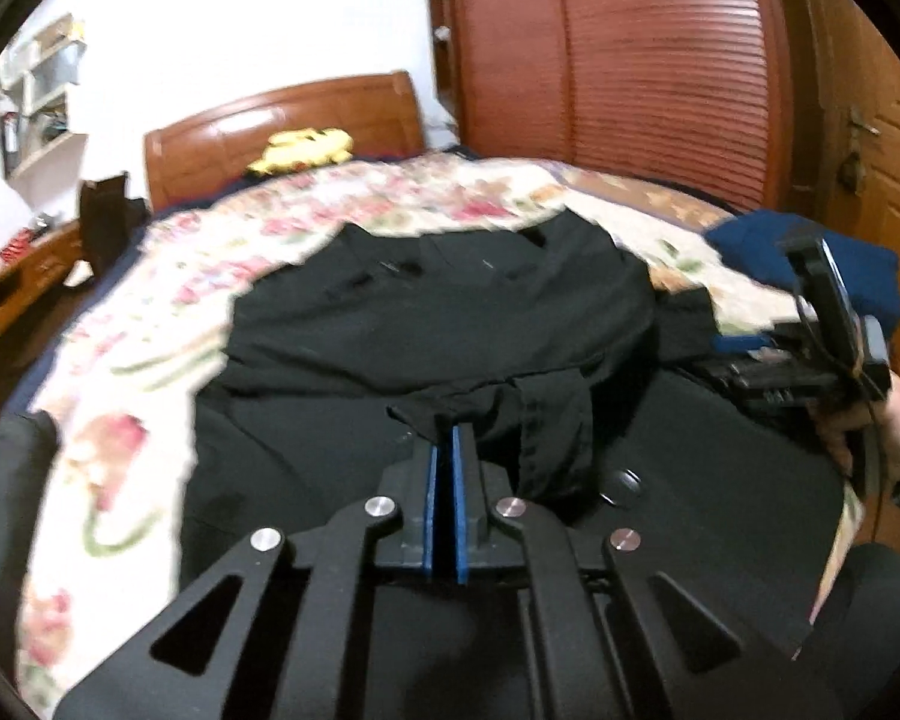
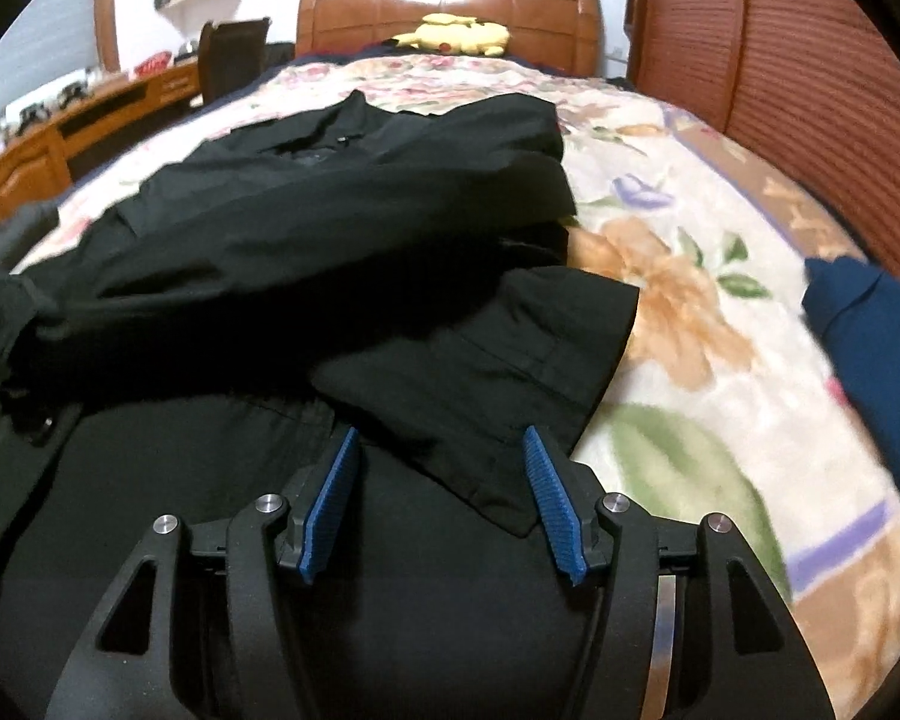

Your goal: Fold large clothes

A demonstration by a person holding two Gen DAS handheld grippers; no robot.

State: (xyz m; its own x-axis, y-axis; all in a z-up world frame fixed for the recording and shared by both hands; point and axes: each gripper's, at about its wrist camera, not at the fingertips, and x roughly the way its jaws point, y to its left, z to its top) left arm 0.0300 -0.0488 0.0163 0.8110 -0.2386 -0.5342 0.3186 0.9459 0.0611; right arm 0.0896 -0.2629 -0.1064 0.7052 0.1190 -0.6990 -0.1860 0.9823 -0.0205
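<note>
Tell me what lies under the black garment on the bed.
The black garment lies on a floral blanket, which shows all around it. What the blanket hides beneath, and anything between cloth and blanket, cannot be seen. The left gripper pinches a fold; the right gripper is open.

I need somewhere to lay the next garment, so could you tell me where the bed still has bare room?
The floral blanket lies bare between the black garment and the folded blue clothing, and again beyond the garment toward the yellow plush toy. The near side is crowded: black cloth fills it, held by the left hand-held gripper, with the right hand-held gripper open over it.
</note>
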